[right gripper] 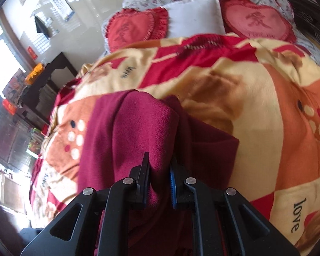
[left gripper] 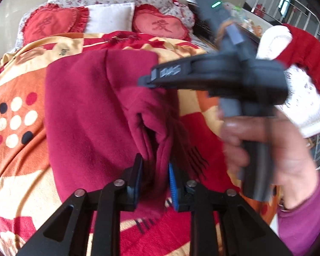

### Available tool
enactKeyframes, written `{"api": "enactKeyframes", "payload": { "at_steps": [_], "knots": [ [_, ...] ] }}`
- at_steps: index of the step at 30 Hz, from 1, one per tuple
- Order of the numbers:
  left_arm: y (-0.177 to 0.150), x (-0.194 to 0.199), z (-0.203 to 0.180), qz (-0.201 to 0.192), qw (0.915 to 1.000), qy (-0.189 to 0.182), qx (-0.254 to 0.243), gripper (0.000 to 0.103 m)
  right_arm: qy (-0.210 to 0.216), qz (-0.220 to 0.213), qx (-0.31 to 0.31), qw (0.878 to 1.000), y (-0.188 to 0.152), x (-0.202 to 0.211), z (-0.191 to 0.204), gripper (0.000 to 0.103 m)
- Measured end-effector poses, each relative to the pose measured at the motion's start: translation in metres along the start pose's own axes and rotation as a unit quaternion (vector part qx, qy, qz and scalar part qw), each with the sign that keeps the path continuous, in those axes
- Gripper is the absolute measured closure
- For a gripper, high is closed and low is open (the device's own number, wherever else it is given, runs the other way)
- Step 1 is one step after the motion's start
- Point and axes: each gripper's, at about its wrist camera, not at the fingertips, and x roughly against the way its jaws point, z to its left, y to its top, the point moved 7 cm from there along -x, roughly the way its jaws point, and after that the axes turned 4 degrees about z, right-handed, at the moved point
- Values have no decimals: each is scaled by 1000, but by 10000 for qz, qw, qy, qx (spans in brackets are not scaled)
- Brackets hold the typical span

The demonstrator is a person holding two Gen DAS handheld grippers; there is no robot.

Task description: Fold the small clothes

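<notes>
On the patterned blanket (left gripper: 17, 149) lies the maroon garment (left gripper: 85, 111), partly lifted at its near edge. Left gripper (left gripper: 154, 170) has its jaws clamped on a bunched fold; right gripper (right gripper: 160, 175) likewise pinches a thick hump of the cloth. Both bites look shallow and uneven, so I judge a layer could slip out mid-fold, or the fleece could drag on the blanket and skew the crease.

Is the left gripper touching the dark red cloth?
Touching. The left wrist view shows the left gripper pinching a fold of the dark red cloth between both fingers.
</notes>
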Motion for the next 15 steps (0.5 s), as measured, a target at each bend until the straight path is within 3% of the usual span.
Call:
{"api": "enactKeyframes", "payload": {
  "at_steps": [4,5,9,15],
  "knots": [
    [-10,21,-6,42,9994,-170,-300,44,-142,40,-80,9999,-8,-15,-14,102],
    [-12,28,-4,-21,9992,-148,-361,42,-77,5,-142,9999,-9,-14,-17,102],
    [-14,54,22,-261,9987,174,-397,40,-282,-166,-176,9993,-18,12,-15,96],
    [-24,48,62,-170,9974,660,-226,39,434,-146,-142,9988,-47,45,15,79]
  ]
}}
